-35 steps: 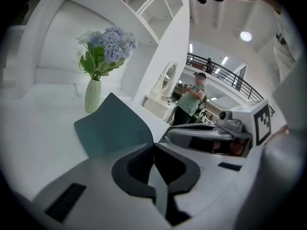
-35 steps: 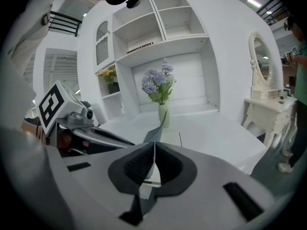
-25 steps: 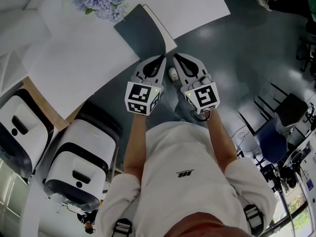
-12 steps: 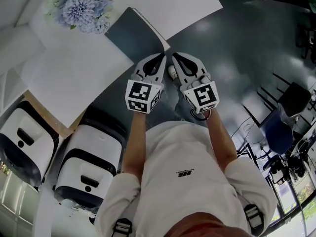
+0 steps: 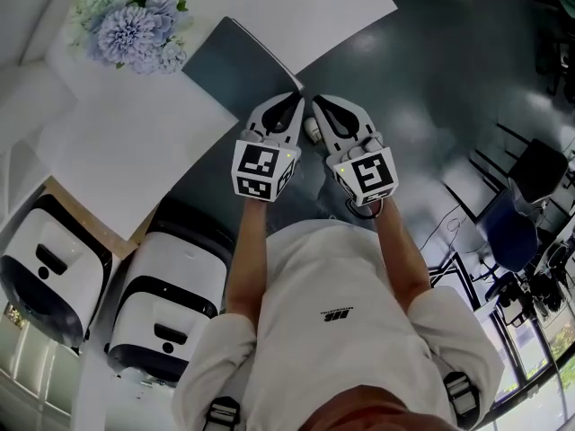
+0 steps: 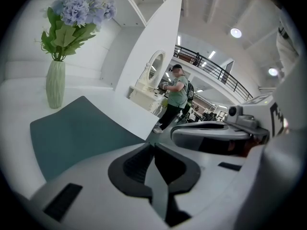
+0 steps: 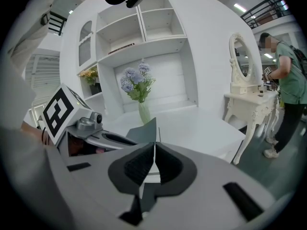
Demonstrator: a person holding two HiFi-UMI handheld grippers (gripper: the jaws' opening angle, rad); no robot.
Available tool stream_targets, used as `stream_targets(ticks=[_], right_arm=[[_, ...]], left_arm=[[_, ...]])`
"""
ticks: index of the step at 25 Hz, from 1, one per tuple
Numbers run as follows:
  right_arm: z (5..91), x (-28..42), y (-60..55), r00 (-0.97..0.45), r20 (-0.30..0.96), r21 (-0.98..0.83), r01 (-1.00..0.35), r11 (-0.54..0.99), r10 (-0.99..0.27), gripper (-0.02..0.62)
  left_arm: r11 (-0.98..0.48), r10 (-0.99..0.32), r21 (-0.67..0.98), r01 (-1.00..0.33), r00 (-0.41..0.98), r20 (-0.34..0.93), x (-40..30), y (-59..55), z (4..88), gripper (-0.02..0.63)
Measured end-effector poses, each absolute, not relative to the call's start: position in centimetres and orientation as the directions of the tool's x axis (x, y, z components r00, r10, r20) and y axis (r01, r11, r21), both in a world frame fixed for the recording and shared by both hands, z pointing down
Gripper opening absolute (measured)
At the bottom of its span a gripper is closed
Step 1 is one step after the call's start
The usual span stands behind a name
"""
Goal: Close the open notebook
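Note:
The notebook (image 5: 235, 66) lies on the white table (image 5: 135, 142) with its dark teal cover up and a thin white page edge along its right side. It also shows flat in the left gripper view (image 6: 79, 133) and partly behind the jaws in the right gripper view (image 7: 145, 131). My left gripper (image 5: 293, 102) and right gripper (image 5: 318, 106) hover side by side just off the notebook's near corner, over the table's edge. Both are shut with nothing between the jaws, as seen close up on the left (image 6: 153, 147) and on the right (image 7: 154, 147).
A vase of pale blue flowers (image 5: 135, 21) stands behind the notebook. Two white machines (image 5: 166, 303) stand on the floor at the lower left. A dressing table with a mirror (image 7: 247, 97) and a standing person (image 7: 288, 80) are off to the right, over dark floor (image 5: 422, 106).
The head view has drifted, so the notebook and flowers sit further left in the frame. Both grippers stay shut and side by side in about the same place.

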State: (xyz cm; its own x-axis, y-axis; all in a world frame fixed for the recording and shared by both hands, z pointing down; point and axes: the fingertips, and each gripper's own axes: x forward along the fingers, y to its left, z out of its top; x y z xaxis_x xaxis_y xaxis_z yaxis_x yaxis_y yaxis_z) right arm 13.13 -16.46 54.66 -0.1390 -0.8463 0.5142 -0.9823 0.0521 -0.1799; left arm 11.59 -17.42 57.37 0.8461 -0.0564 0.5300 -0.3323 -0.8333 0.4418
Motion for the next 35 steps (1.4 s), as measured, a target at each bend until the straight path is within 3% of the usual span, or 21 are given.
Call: stream_targets(ticks=[10,35], right_arm=[[54.7,13.7,-16.1,-0.110,0.514,-0.177,-0.984,0.020,-0.851,-0.003],[51.5,14.6,-14.5,-0.116,0.479,-0.175,-0.984,0.035,-0.870,-0.005]], left_arm=[[-0.840,-0.019,0.452,-0.302,0.847,0.531,12.1,-16.8,57.7,0.000],[-0.868,-0.149,0.342,-0.361,0.844,0.516,10.5,-17.2,53.1,0.000]])
